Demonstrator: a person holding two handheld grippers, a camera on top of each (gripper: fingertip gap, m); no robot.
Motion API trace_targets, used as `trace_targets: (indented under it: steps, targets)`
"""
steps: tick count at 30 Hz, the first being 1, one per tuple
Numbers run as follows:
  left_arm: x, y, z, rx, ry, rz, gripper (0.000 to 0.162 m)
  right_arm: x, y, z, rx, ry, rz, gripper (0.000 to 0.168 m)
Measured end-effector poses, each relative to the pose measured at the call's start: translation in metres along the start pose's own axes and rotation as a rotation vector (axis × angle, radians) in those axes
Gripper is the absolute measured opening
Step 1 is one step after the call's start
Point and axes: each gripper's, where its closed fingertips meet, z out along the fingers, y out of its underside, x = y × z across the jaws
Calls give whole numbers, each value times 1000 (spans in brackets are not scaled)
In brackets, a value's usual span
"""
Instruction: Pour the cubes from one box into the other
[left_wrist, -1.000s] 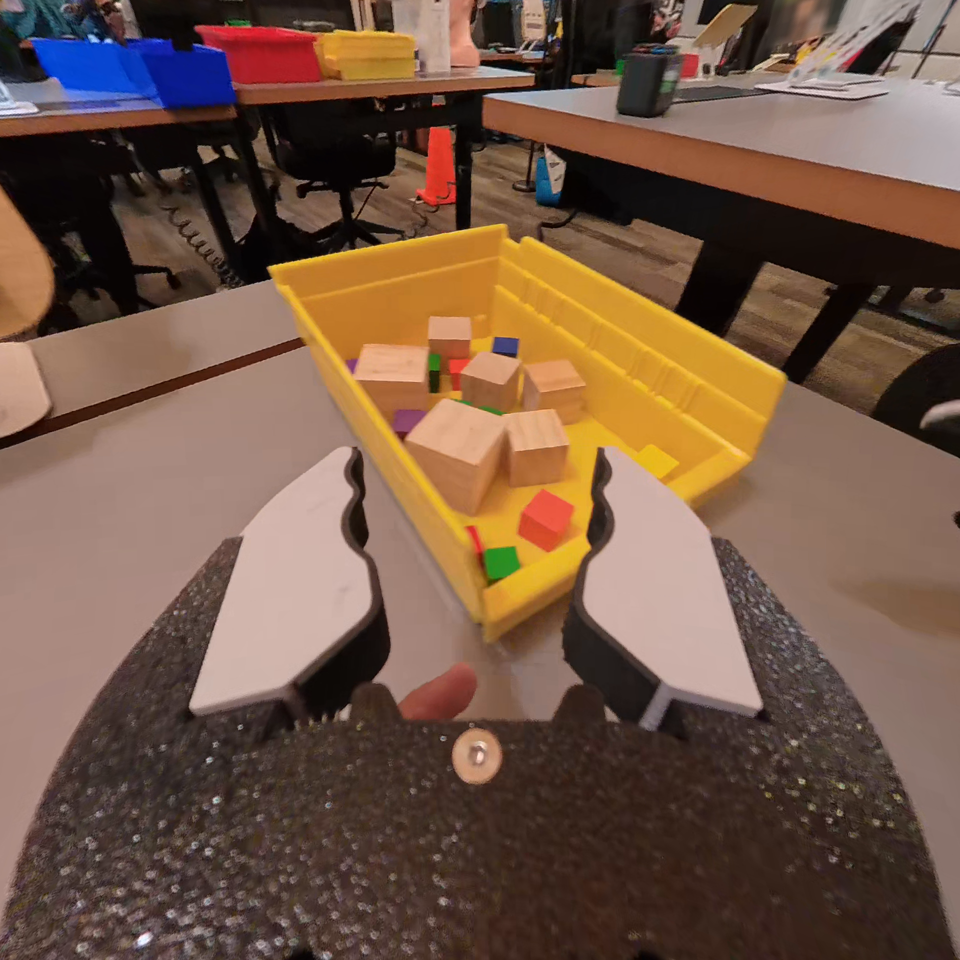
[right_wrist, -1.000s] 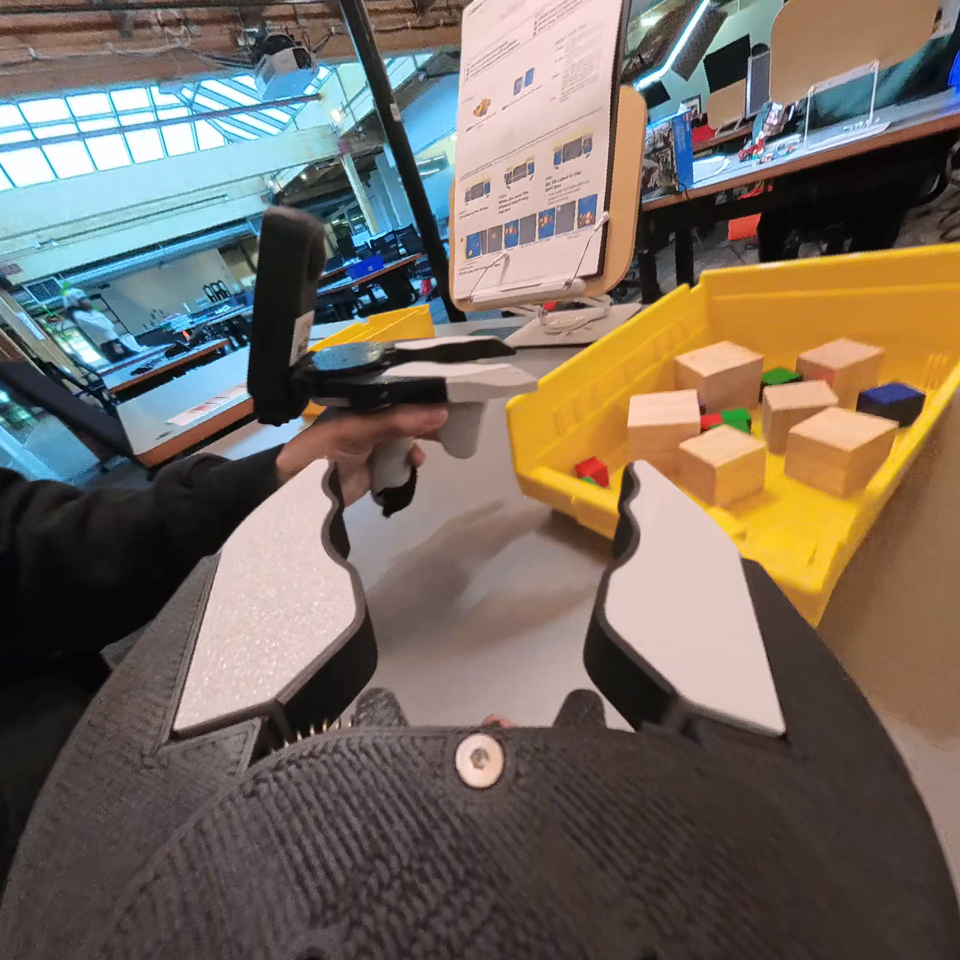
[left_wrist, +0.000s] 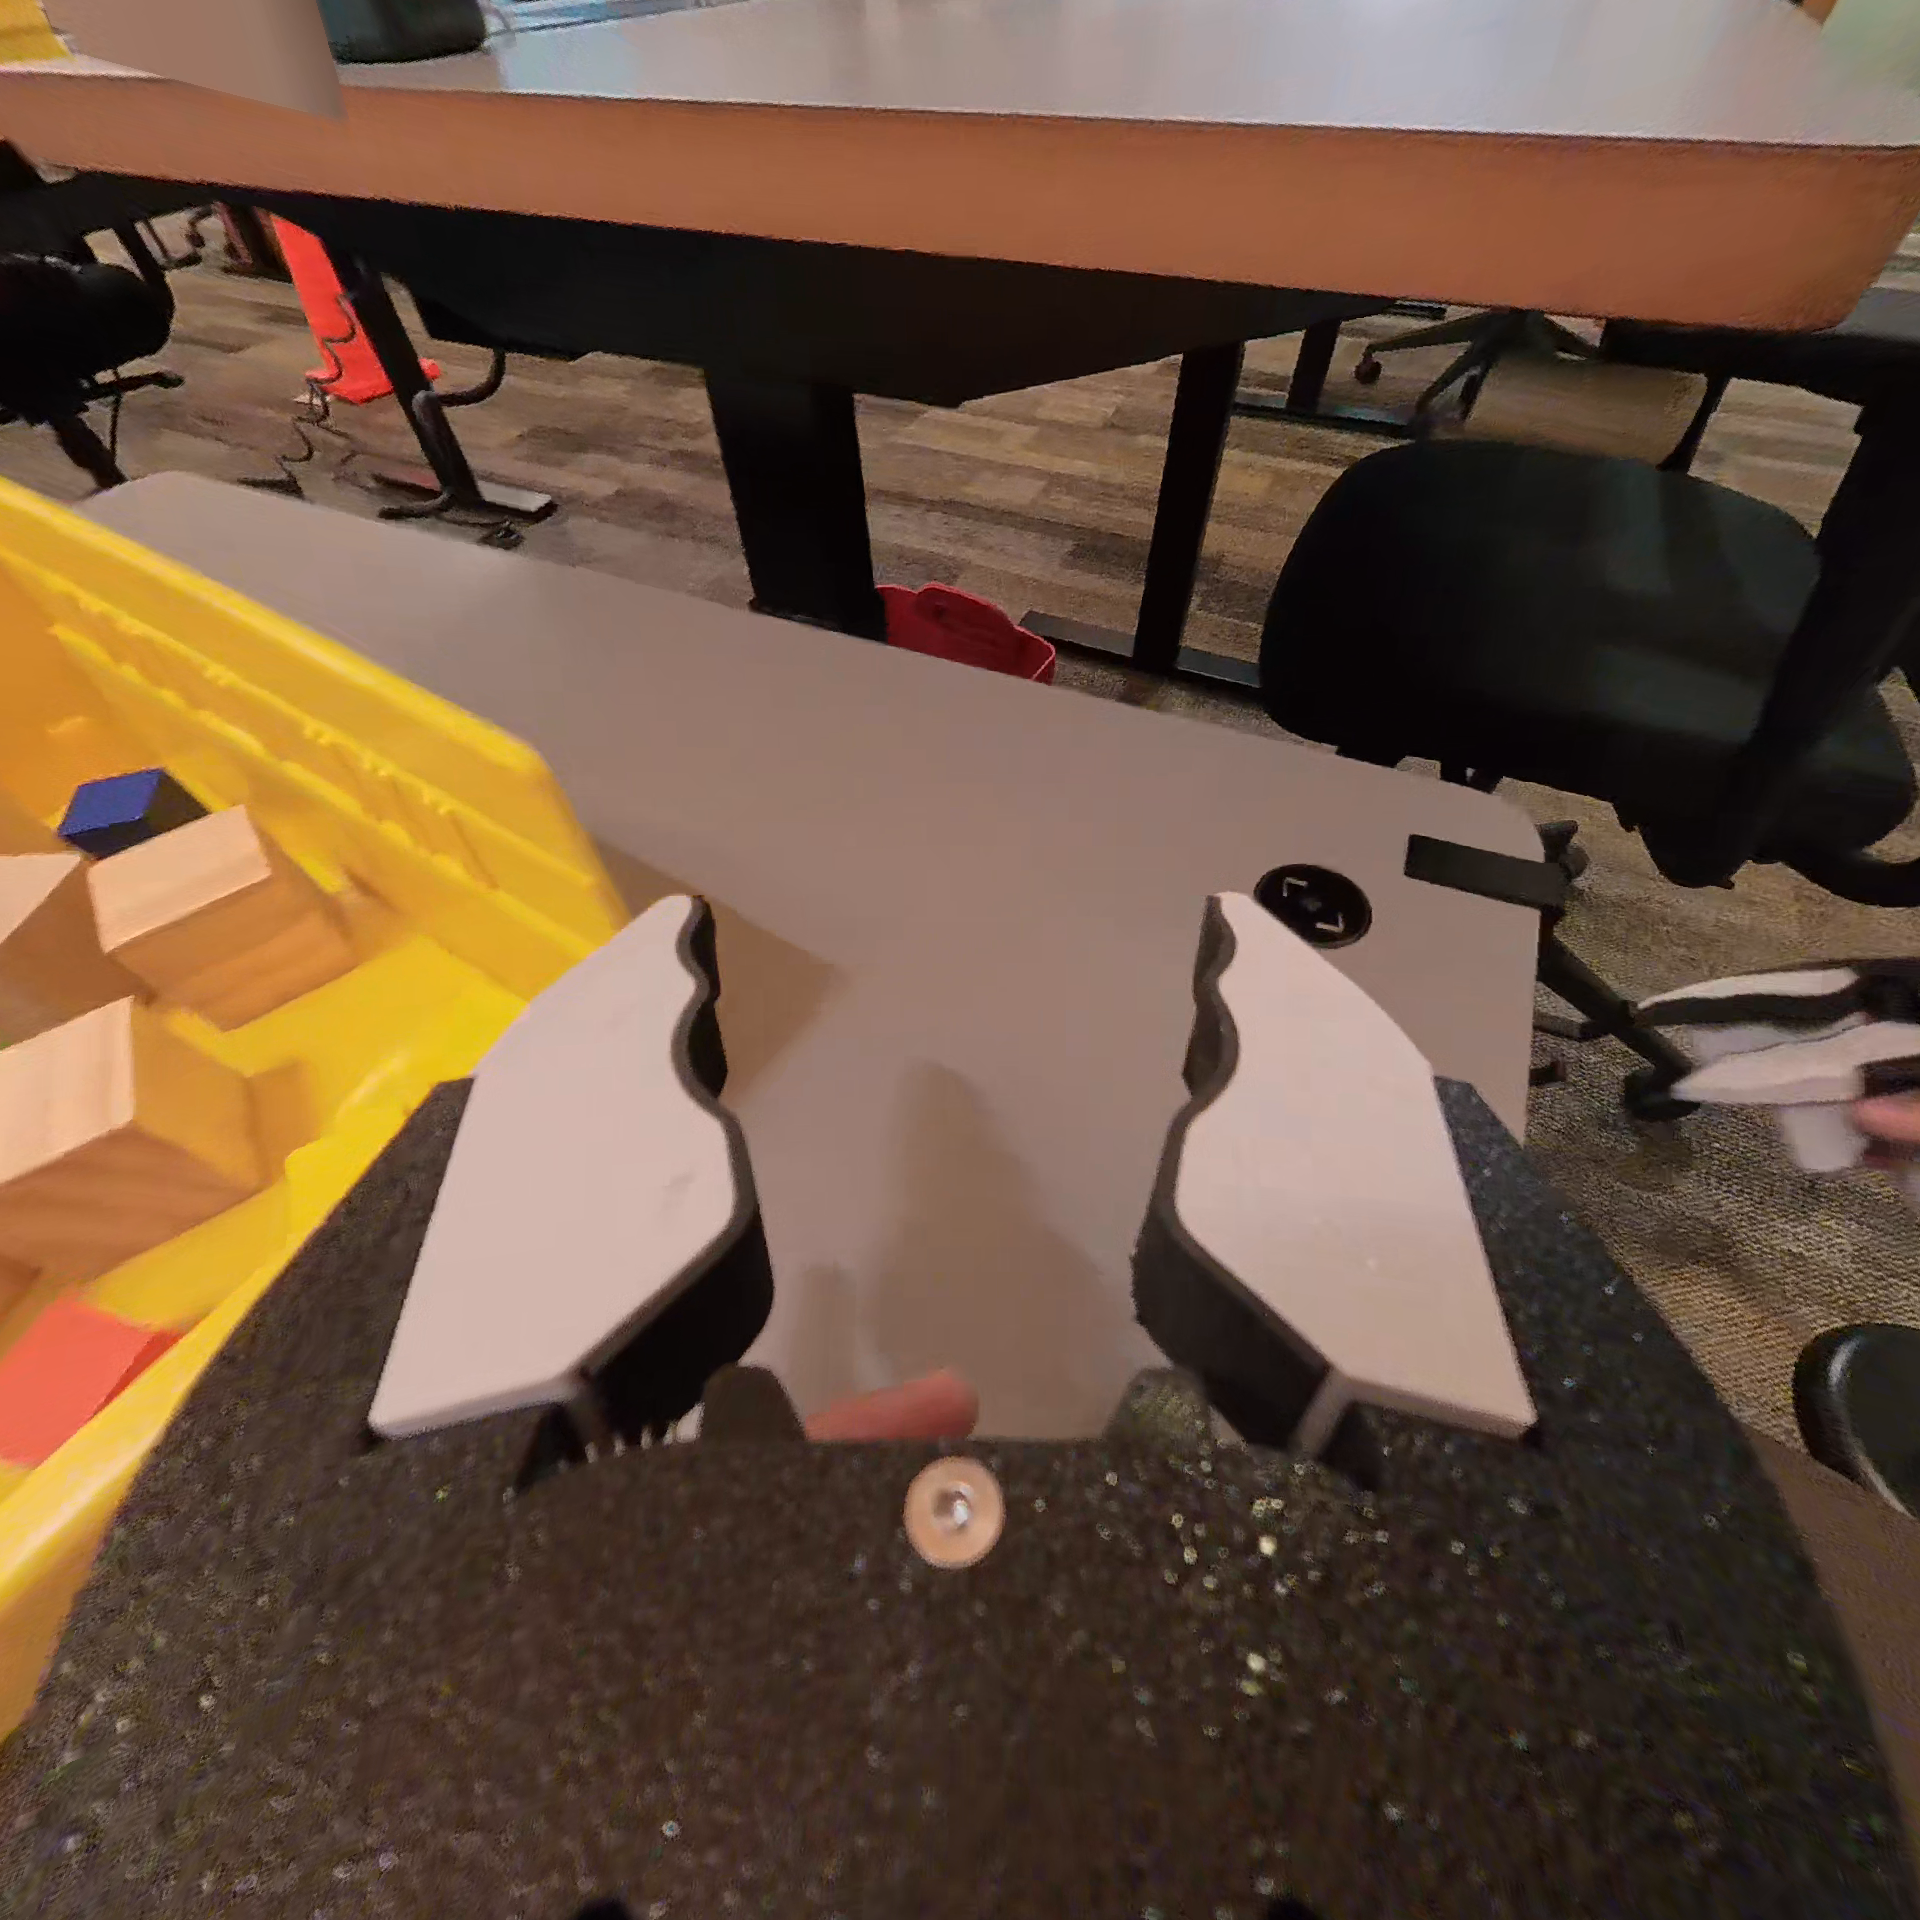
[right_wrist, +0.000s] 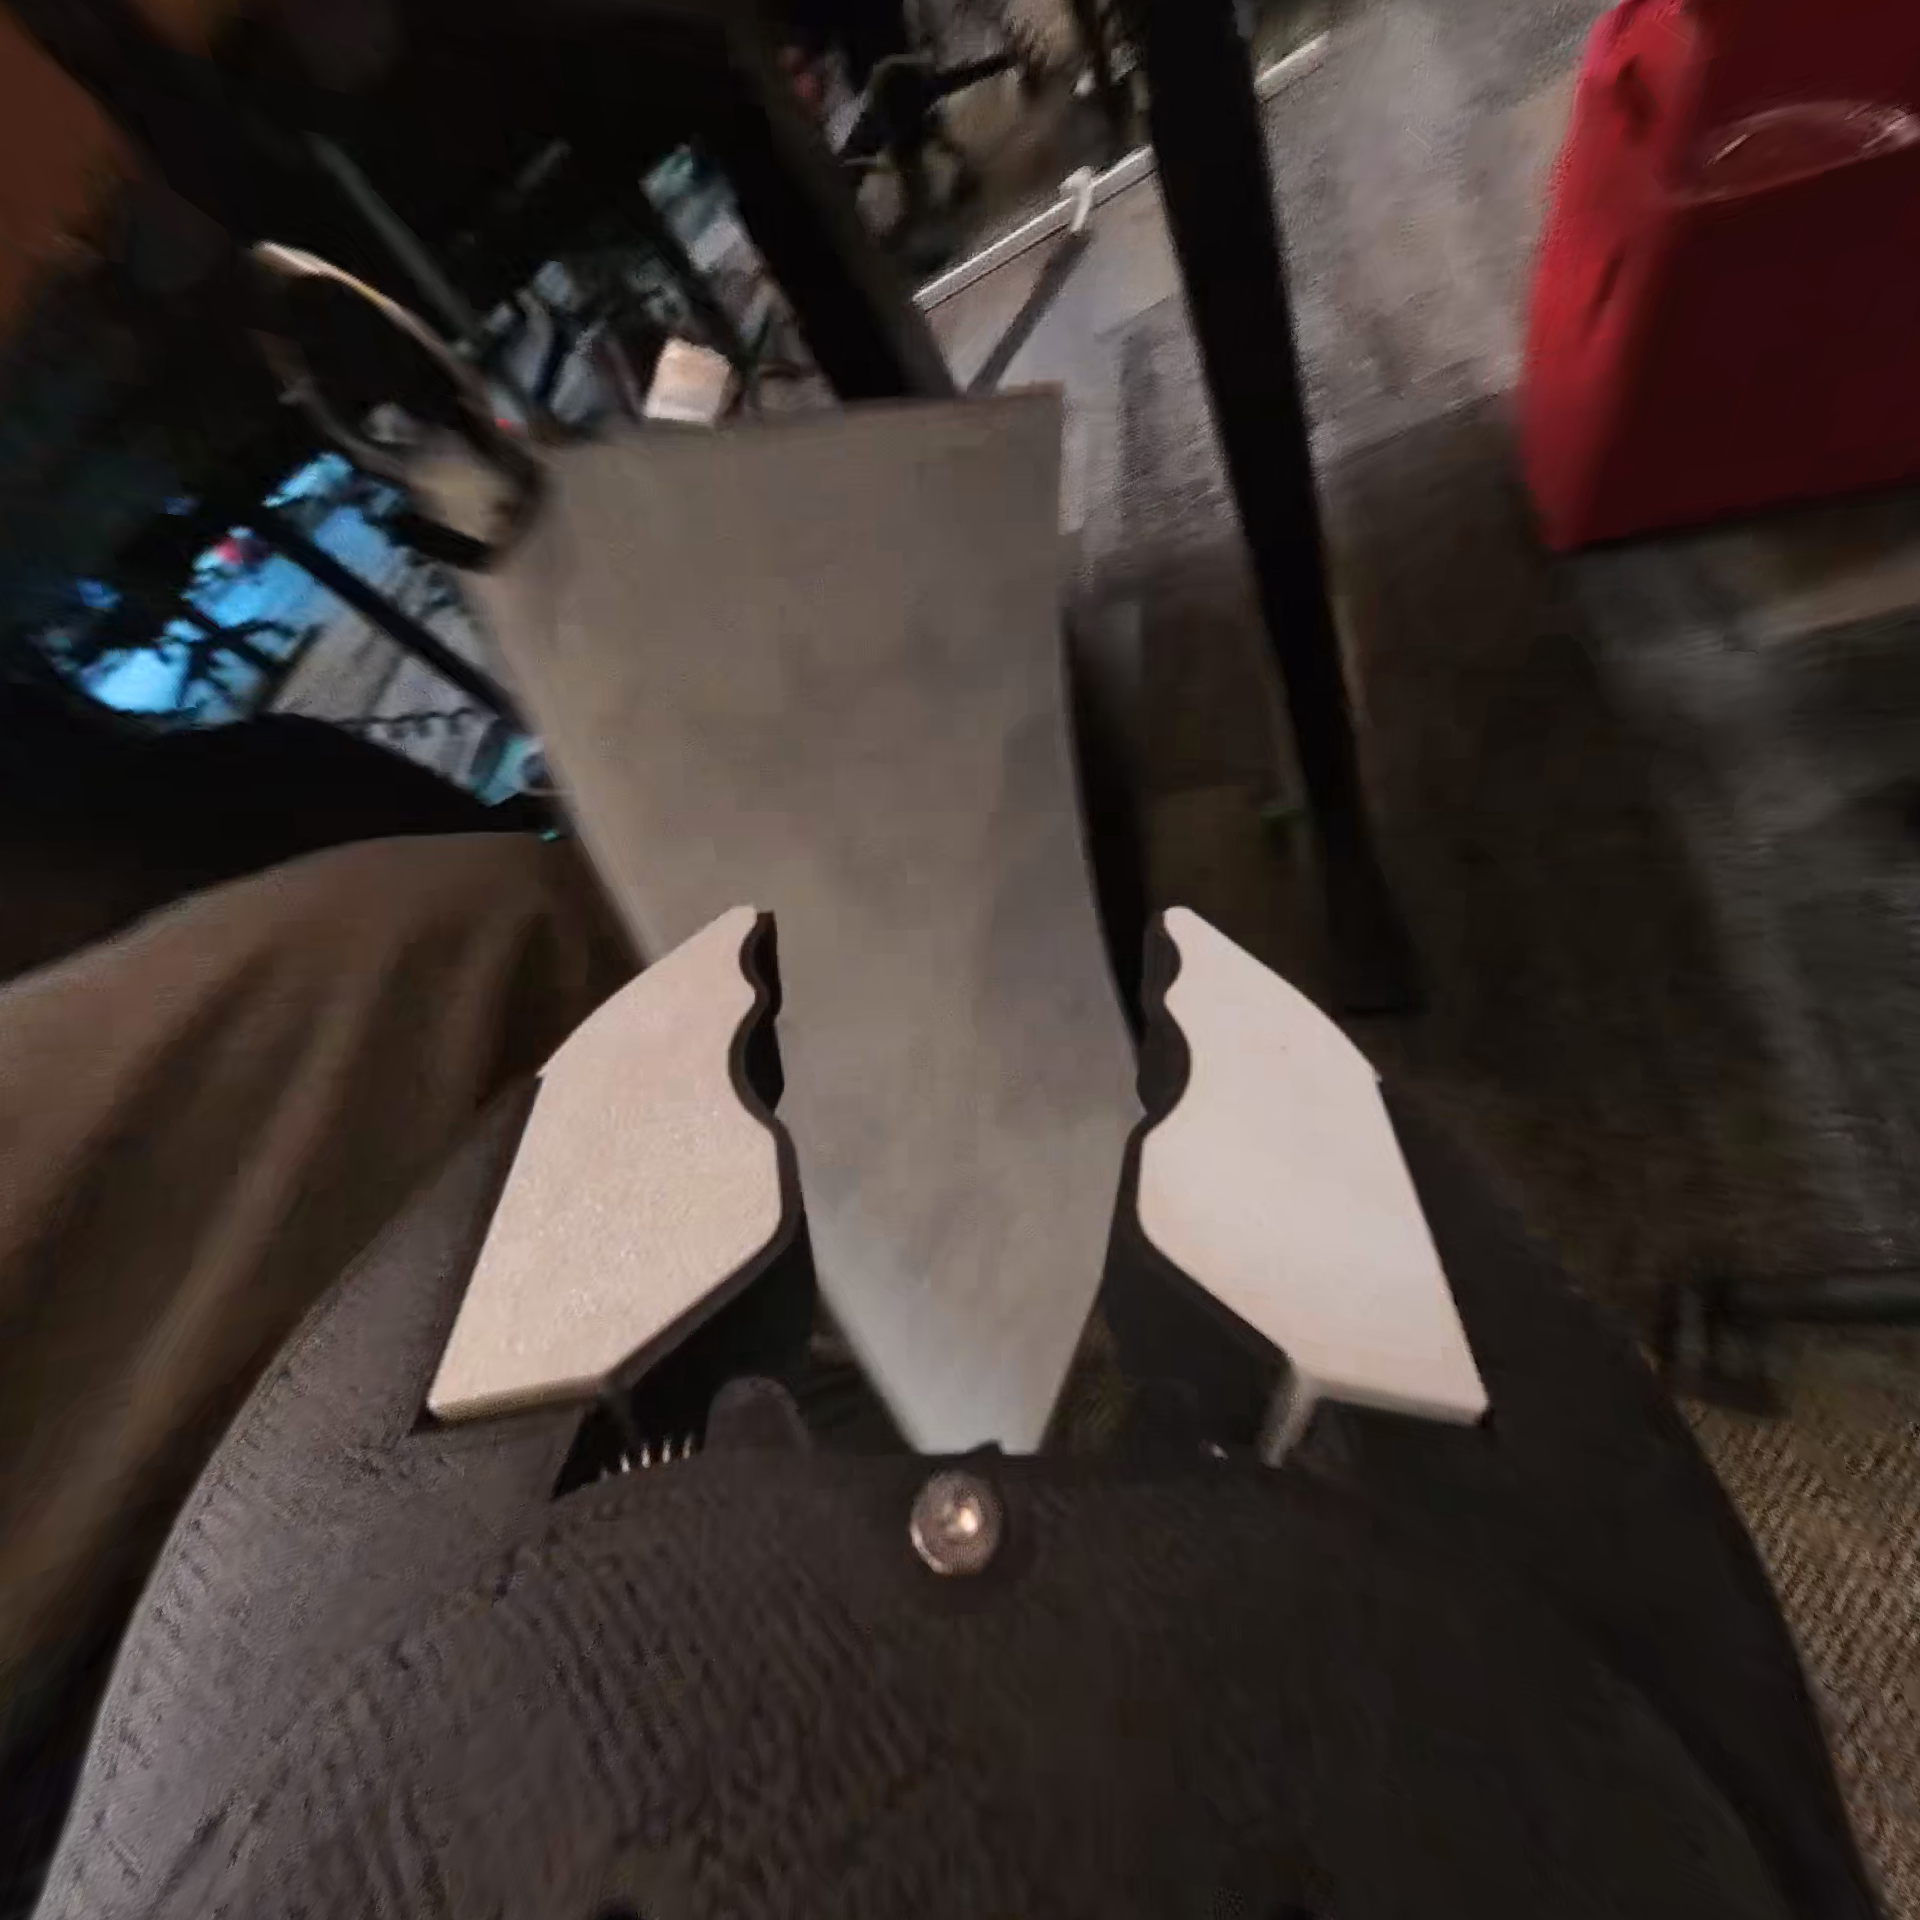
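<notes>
Left wrist view is showing the left gripper (left_wrist: 956, 997) hovering wide open and empty over the desk (left_wrist: 935, 790), just beside the yellow box (left_wrist: 343, 790) carrying wooden cubes (left_wrist: 208, 914) toward the desk's left edge; this stiff, loaded, rather slippery box probably wants a rim grip, while the right gripper (right_wrist: 966, 997) is also gaping empty.

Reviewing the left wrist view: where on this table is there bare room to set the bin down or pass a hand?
The grey table is bare from the yellow bin across to the black round inset near its right corner, including between the open left gripper fingers. The left side is crowded: the bin holds wooden cubes.
</notes>
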Motion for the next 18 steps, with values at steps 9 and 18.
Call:
trace_targets:
  steps: [9, 18]
  targets:
    - [29, -25, 68, 39, 53, 224, 90, 127, 87, 175, -206, 272, -335, 80]
    - [24, -45, 117, 212, 27, 302, 78, 187, 142, 372, -509, 219, -804, 72]
